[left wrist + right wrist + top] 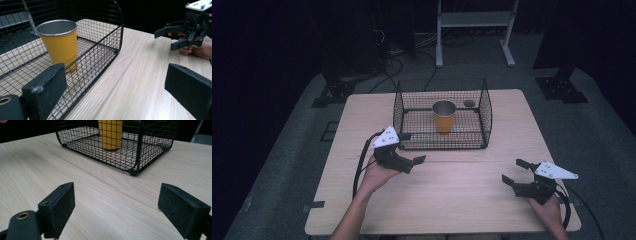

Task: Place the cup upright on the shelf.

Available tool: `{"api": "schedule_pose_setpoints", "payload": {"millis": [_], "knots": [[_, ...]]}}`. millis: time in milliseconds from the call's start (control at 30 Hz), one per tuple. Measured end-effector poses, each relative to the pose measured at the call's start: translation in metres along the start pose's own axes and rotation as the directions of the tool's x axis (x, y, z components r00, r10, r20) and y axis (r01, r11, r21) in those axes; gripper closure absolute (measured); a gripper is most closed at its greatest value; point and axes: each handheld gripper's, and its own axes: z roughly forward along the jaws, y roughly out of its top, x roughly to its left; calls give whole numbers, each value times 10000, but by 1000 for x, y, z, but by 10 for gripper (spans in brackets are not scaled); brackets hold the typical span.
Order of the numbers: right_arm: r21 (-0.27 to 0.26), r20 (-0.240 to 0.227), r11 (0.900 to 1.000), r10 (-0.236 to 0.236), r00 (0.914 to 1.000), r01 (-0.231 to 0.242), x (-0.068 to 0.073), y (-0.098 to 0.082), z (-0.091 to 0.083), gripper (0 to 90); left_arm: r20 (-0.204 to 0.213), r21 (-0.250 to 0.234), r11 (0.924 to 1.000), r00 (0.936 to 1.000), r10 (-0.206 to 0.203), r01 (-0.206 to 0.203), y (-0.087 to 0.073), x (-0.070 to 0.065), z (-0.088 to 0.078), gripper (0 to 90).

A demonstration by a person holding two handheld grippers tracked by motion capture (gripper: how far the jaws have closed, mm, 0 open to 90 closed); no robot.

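Yellow cup (444, 116) stood upright in wire basket (442, 141) on table (452, 200), just ahead of left tool (408, 148), its jaws released and empty beside the basket's near corner, right tool (515, 171) well apart, released, empty.

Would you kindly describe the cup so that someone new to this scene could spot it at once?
On the light wooden table stands a black wire basket with an open top, towards the far edge. Inside it, upright near the middle, is the yellow tapered cup with a silvery metal rim and inside. It is the only brightly coloured thing there; a small dark round thing lies behind it.
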Motion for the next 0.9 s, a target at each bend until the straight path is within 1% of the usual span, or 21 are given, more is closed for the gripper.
{"api": "schedule_pose_setpoints", "payload": {"millis": [67, 133, 267, 367, 400, 433, 500, 600, 667, 767, 833, 900], "knots": [[3, -6, 10000, 1, 10000, -1, 0, 0, 0, 132, -12, 23, 10000, 10000, -5, 5, -2, -1, -1, 34], [-5, -5, 10000, 6, 10000, -6, 0, 0, 0, 132, 40, -74, 10000, 10000, -60, 60, -4, -3, -3, 34], [-22, 4, 10000, 22, 10000, -22, 0, 0, 0, 132, 118, -180, 9998, 9999, -29, 32, -6, -8, -6, 35], [-19, 10, 10000, 17, 10000, -17, 0, 0, 0, 132, 148, -124, 9999, 9999, -2, 3, -8, -10, -7, 35], [-18, 8, 10000, 8, 10000, -8, 0, 0, 0, 132, 173, -22, 10000, 9998, -29, 30, -9, -11, -7, 35], [-14, 15, 10000, 2, 10000, -2, 0, 0, 0, 132, 140, 37, 10000, 9999, -10, 10, -10, -11, -7, 34], [-14, 18, 10000, 4, 10000, -4, 0, 0, 0, 132, 150, -43, 10000, 9999, -24, 25, -12, -12, -8, 34], [-16, 17, 10000, 7, 10000, -7, 0, 0, 0, 132, 65, -23, 10000, 10000, 9, -9, -15, -13, -10, 35], [-17, 19, 10000, 8, 10000, -8, 0, 0, 0, 132, 68, -68, 10000, 10000, -50, 50, -16, -14, -11, 35], [-18, 19, 10000, 5, 10000, -5, 0, 0, 0, 132, -15, -38, 10000, 10000, -6, 6, -18, -16, -14, 34], [-20, 19, 10000, 8, 10000, -8, 0, 0, 0, 132, -102, -161, 9998, 9999, 76, -77, -19, -19, -17, 35], [-22, 17, 10000, 8, 10000, -8, 0, 0, 0, 132, -94, -154, 9998, 9999, 98, -100, -20, -21, -17, 35]]}}
